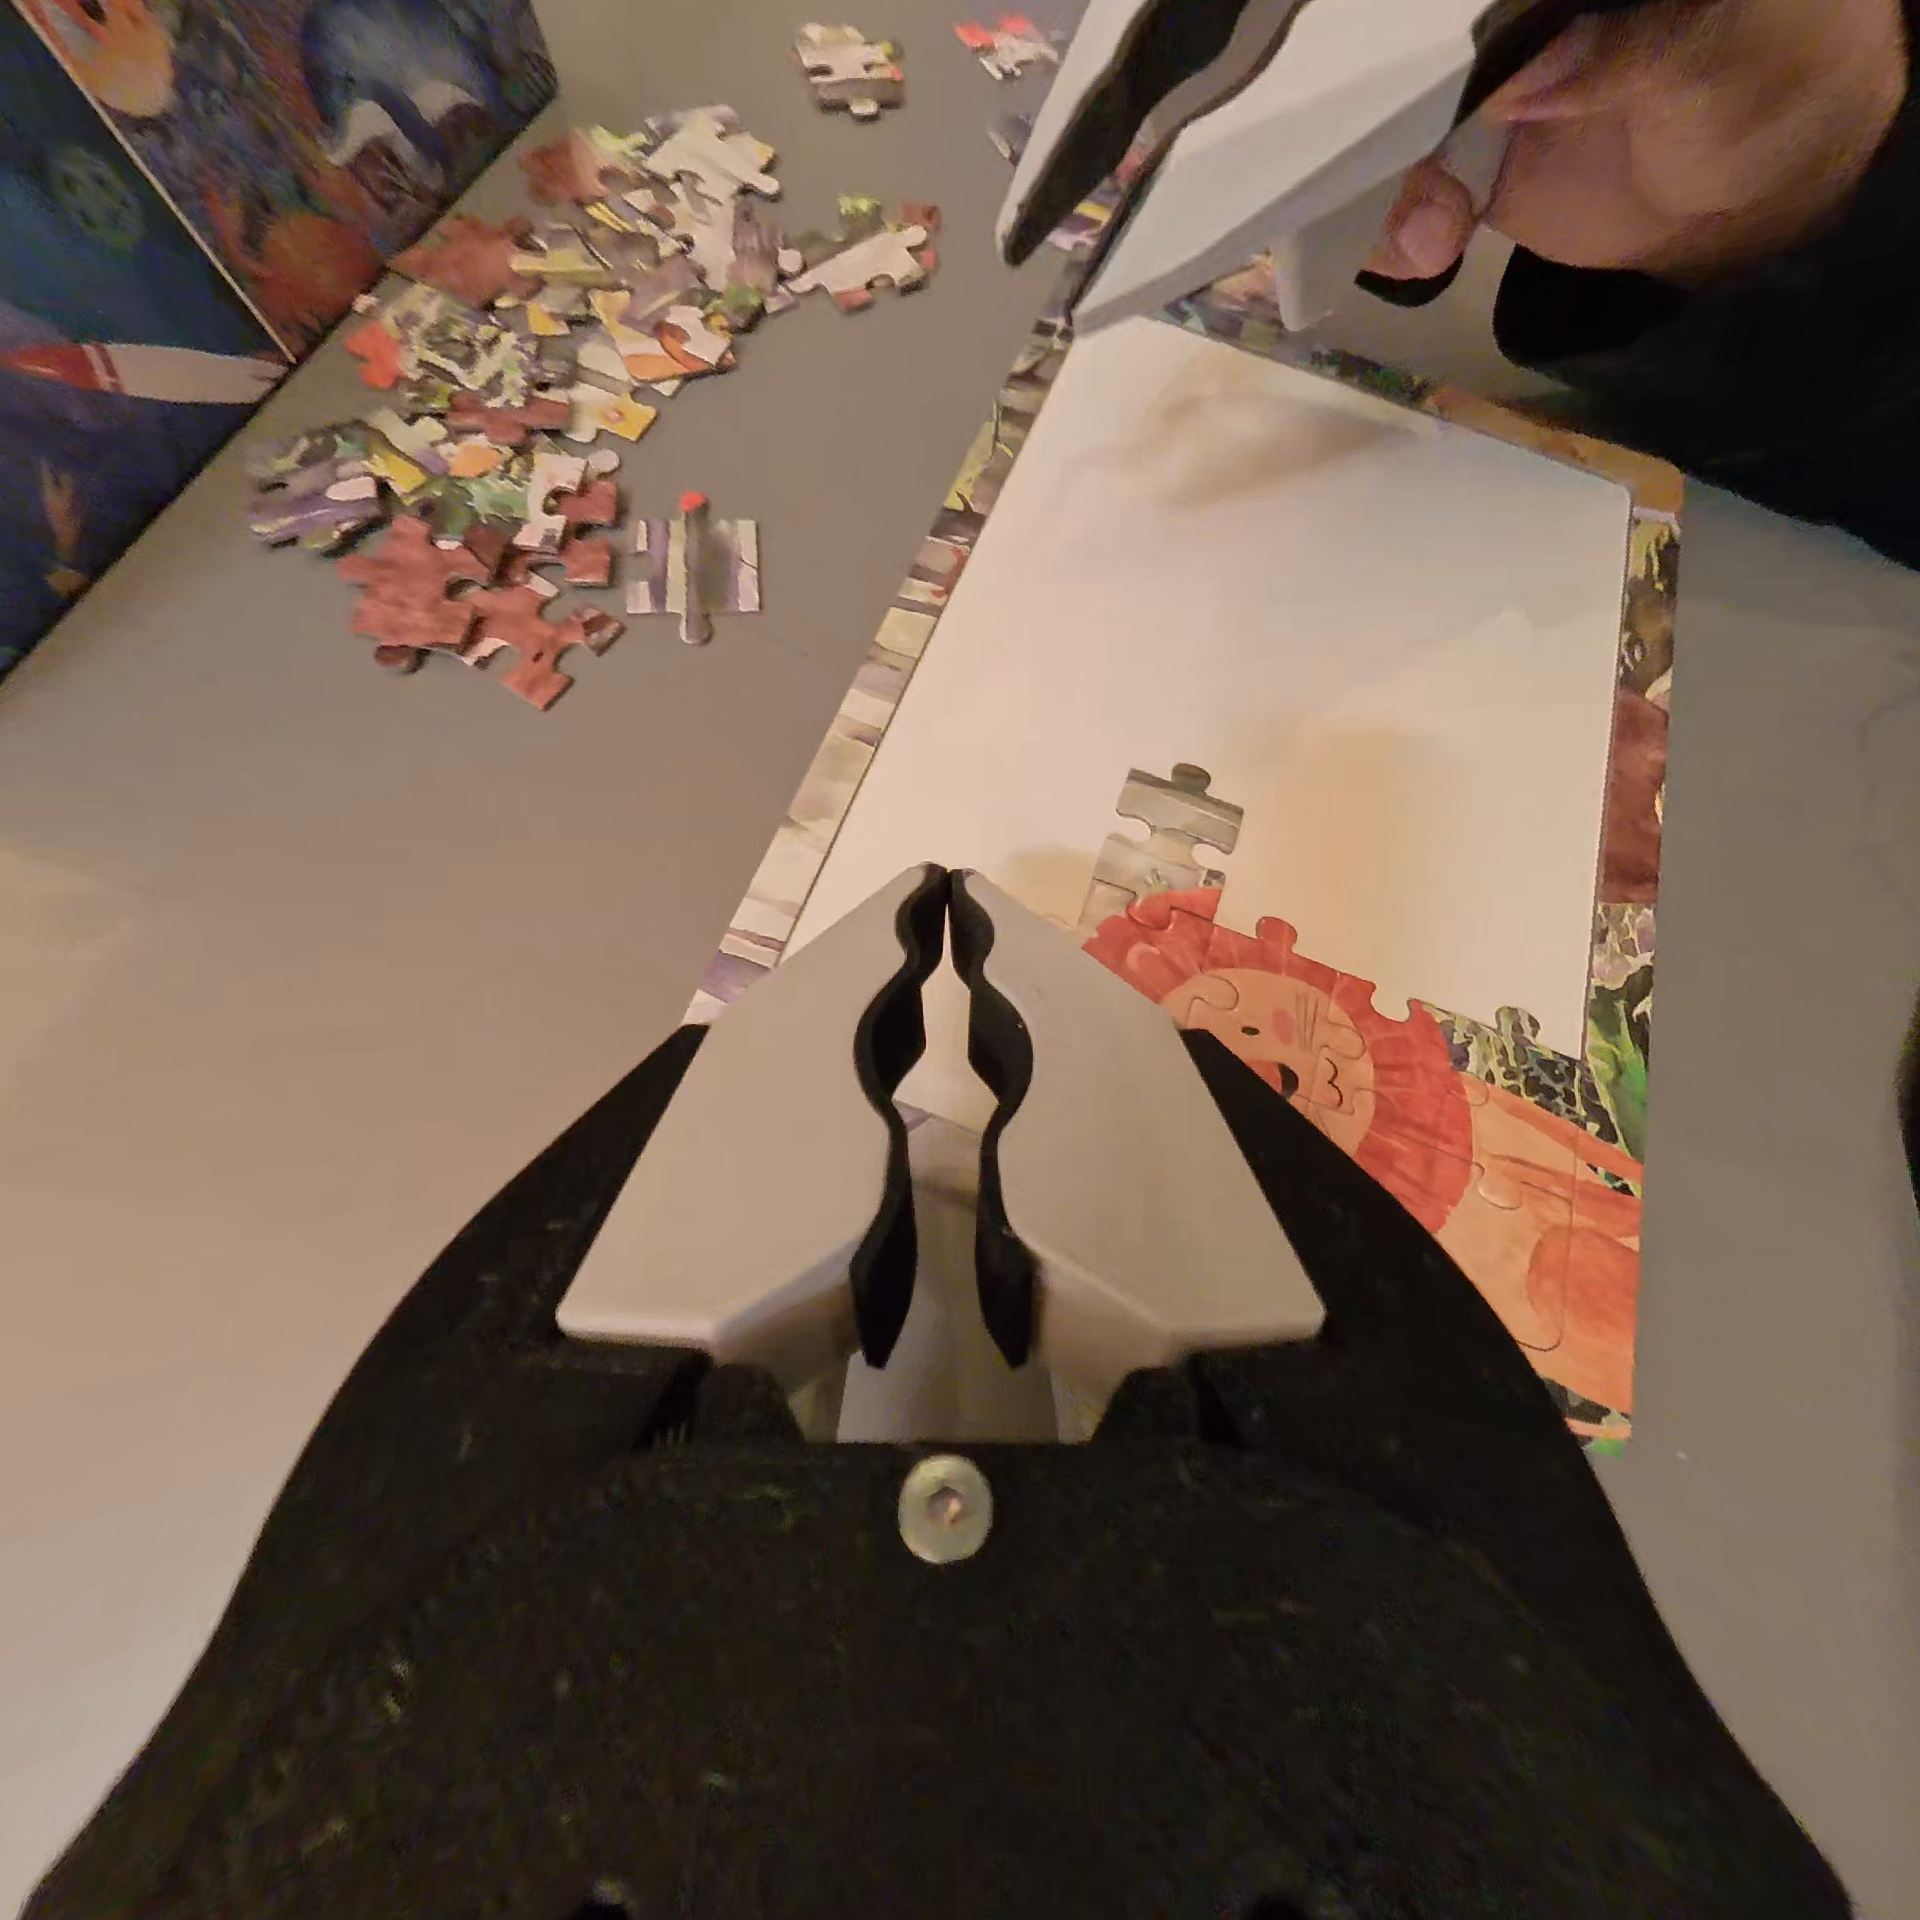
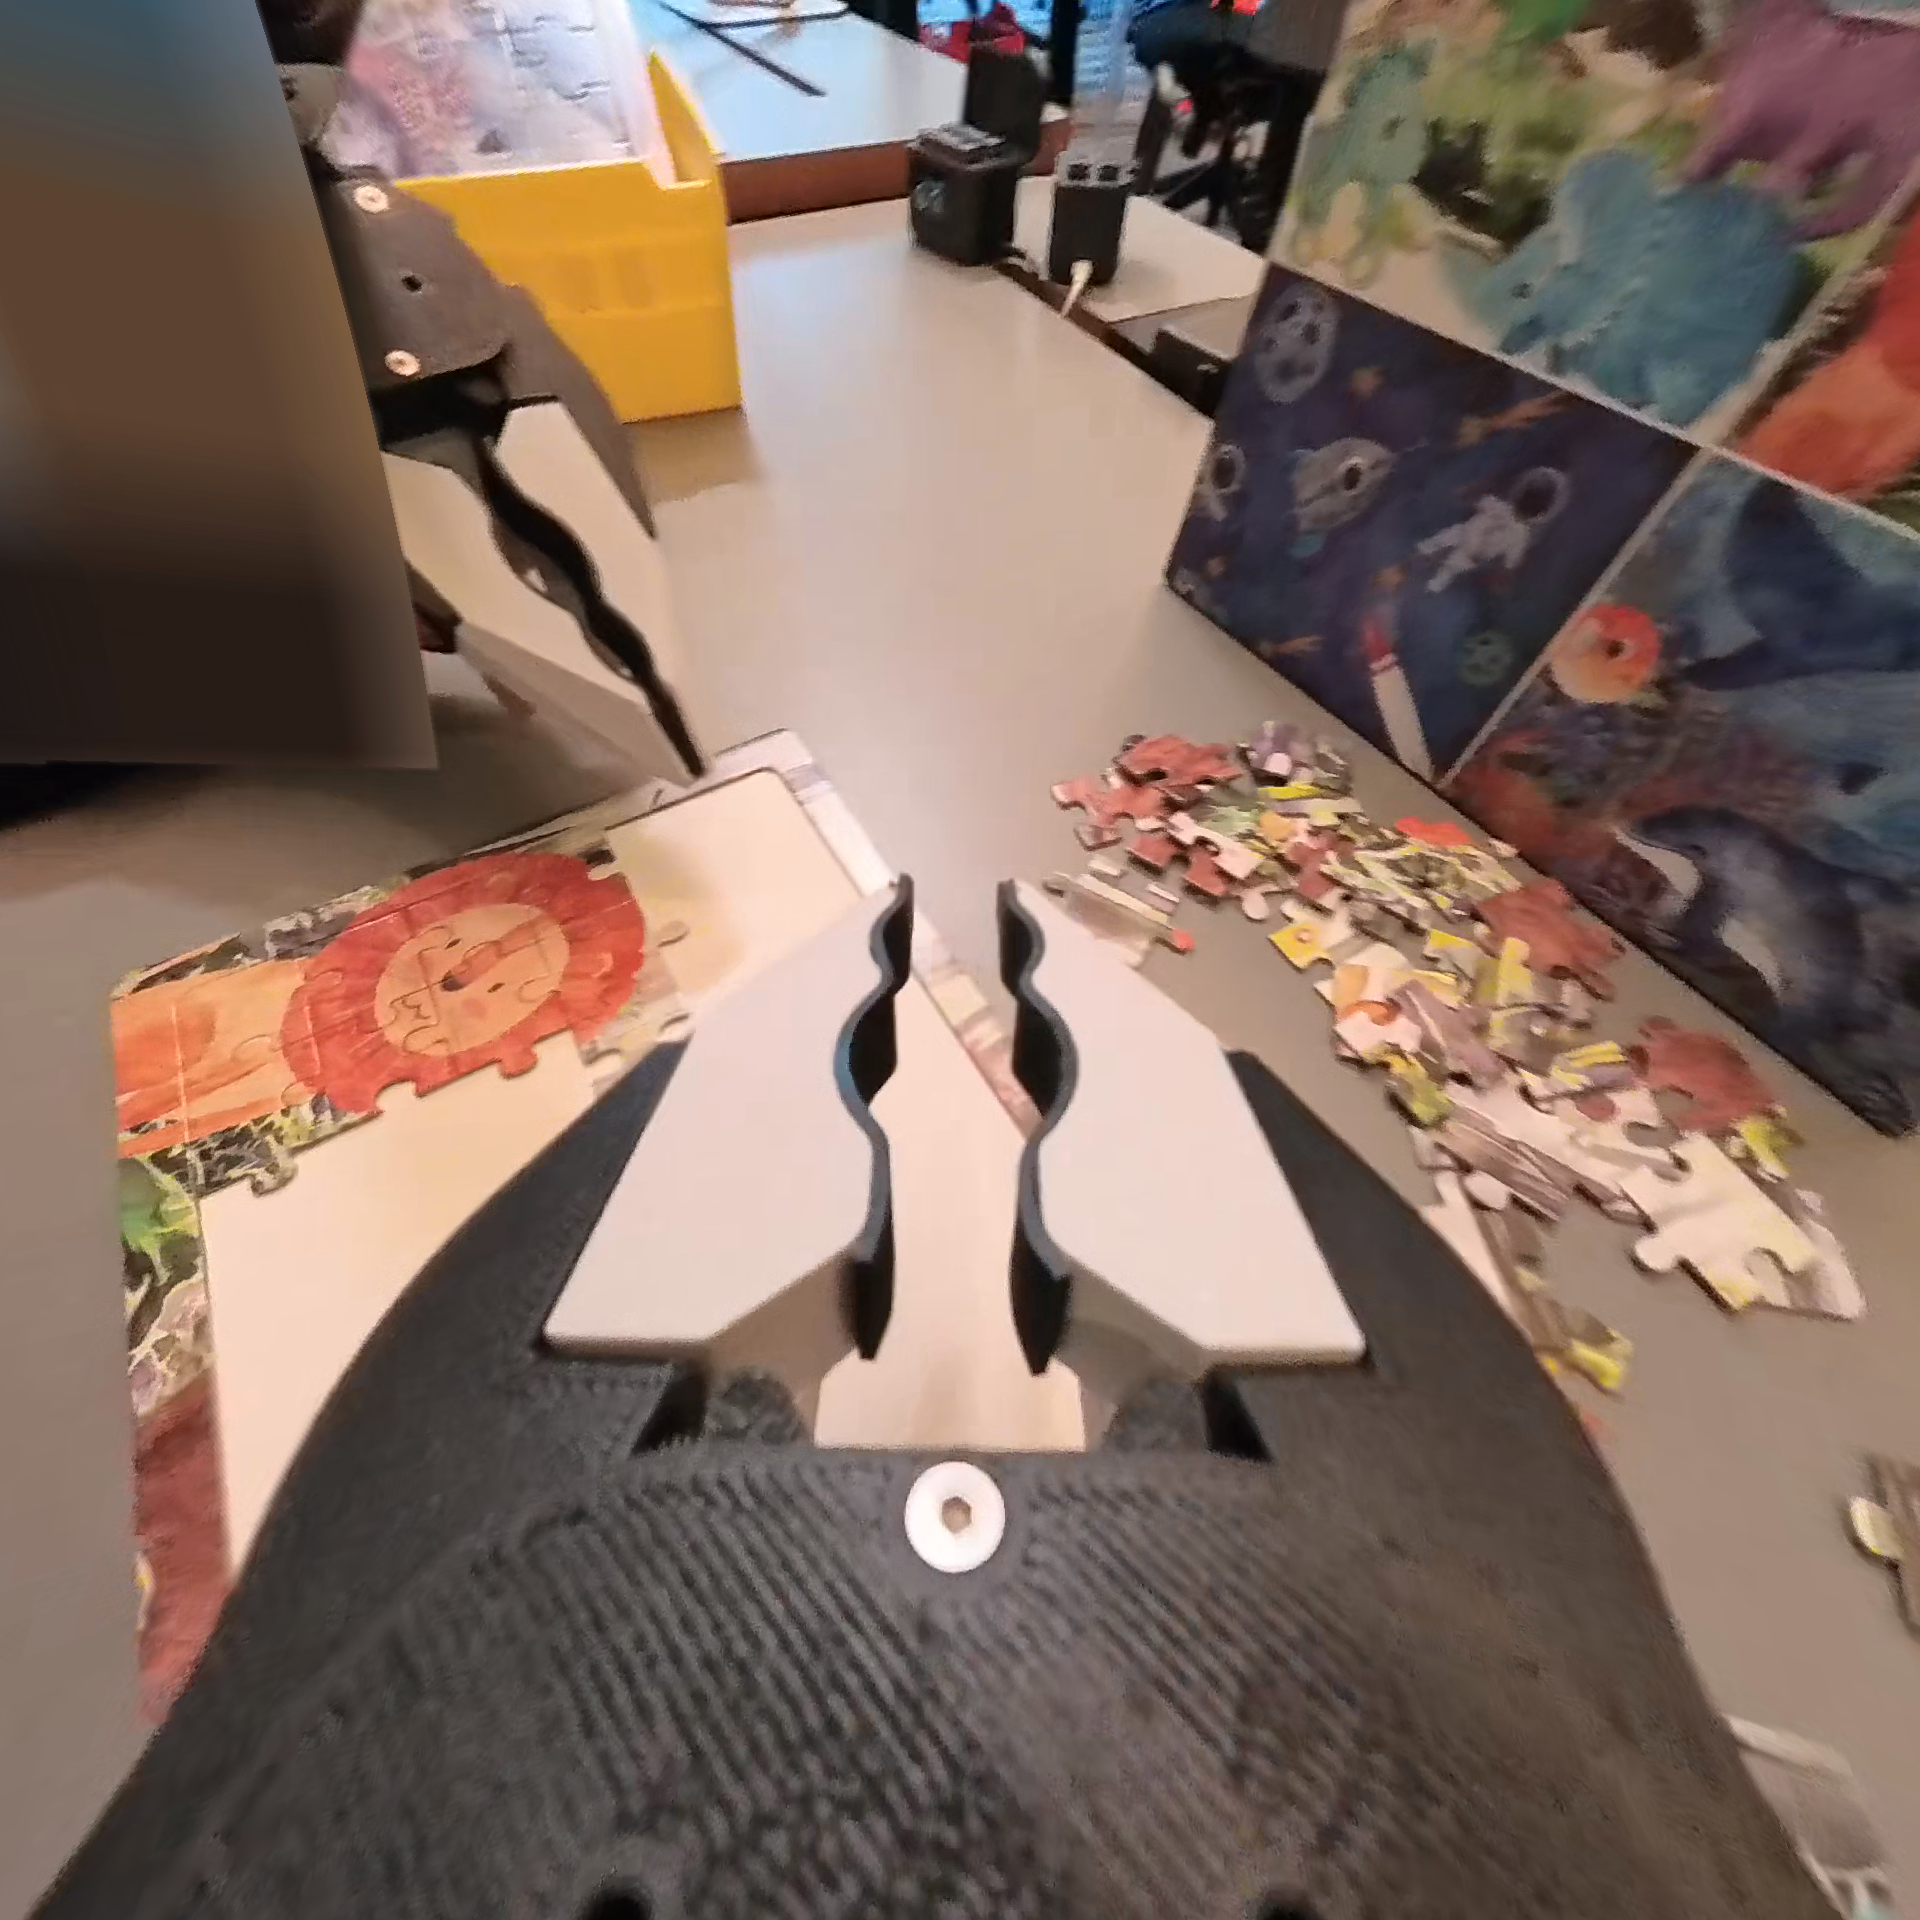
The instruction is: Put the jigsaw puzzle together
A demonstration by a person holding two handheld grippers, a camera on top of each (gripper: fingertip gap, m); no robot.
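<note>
Nearest the lens in the left wrist view, the left gripper (image 1: 948, 871) hangs over the near corner of the puzzle tray (image 1: 1288, 623), its jaws pressed together at the tips with nothing between them. Just beyond those tips the finished lion section (image 1: 1340, 1049) fills the tray's near end, and a grey piece (image 1: 1179, 831) juts from it onto the bare white floor of the tray. Assembled border pieces line the tray's long sides. The right gripper (image 2: 954, 894) hovers above the tray's edge on the side nearest the loose pieces, jaws a narrow gap apart and empty. On the grey counter (image 1: 312, 935) beside the tray lies a heap of loose pieces (image 1: 520, 416), with one striped piece (image 1: 691, 569) apart from the heap and closer to the tray. Picture boxes (image 2: 1558, 520) stand along the counter's edge behind the heap. A yellow bin (image 2: 613, 281) sits toward the far end of the counter. A hand (image 1: 1652, 135) grips the right gripper's handle.
</note>
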